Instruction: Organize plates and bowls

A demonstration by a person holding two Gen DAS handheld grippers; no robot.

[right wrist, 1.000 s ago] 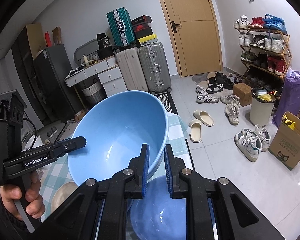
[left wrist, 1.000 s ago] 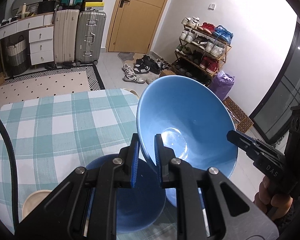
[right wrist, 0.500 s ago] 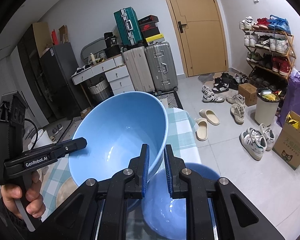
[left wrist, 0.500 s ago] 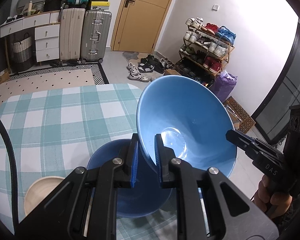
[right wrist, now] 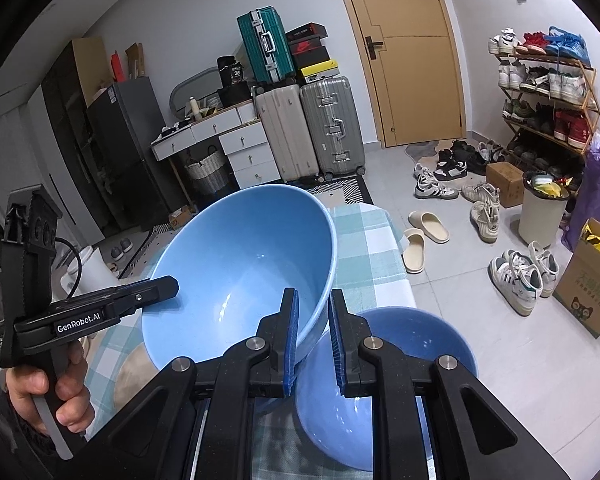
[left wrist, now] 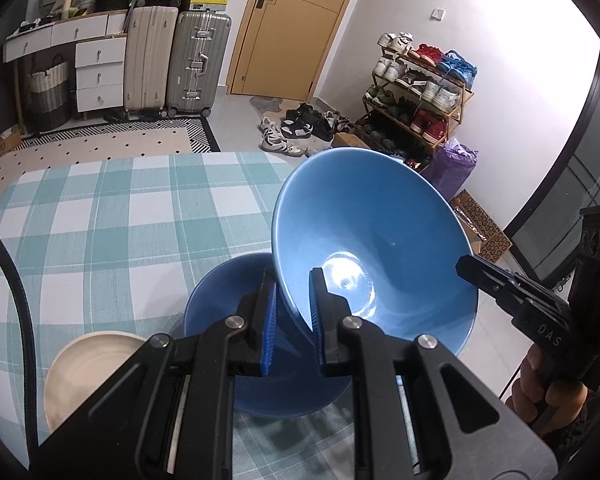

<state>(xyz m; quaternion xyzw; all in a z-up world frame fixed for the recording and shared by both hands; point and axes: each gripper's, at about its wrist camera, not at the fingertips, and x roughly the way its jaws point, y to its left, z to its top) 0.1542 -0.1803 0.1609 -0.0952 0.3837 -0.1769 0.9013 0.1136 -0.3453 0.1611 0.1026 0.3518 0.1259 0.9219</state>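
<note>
Checked teal tablecloth (left wrist: 100, 216) on a table in a cluttered hallway, suitcases and a shoe rack behind. Both grippers are clamped on the same big blue bowl (left wrist: 372, 248): the left gripper (left wrist: 292, 316) pinches its near rim, the right gripper (right wrist: 312, 332) the opposite rim, so it hangs tilted between them. Directly underneath, lower centre of the left view, sits a second blue bowl (left wrist: 220, 304) on the cloth, apparently for nesting. Glossy, deep, looks slippery. A tan plate (left wrist: 84, 364) lies lower left.

The held bowl (left wrist: 374, 240) hides part of the lower bowl (left wrist: 236, 300)
</note>
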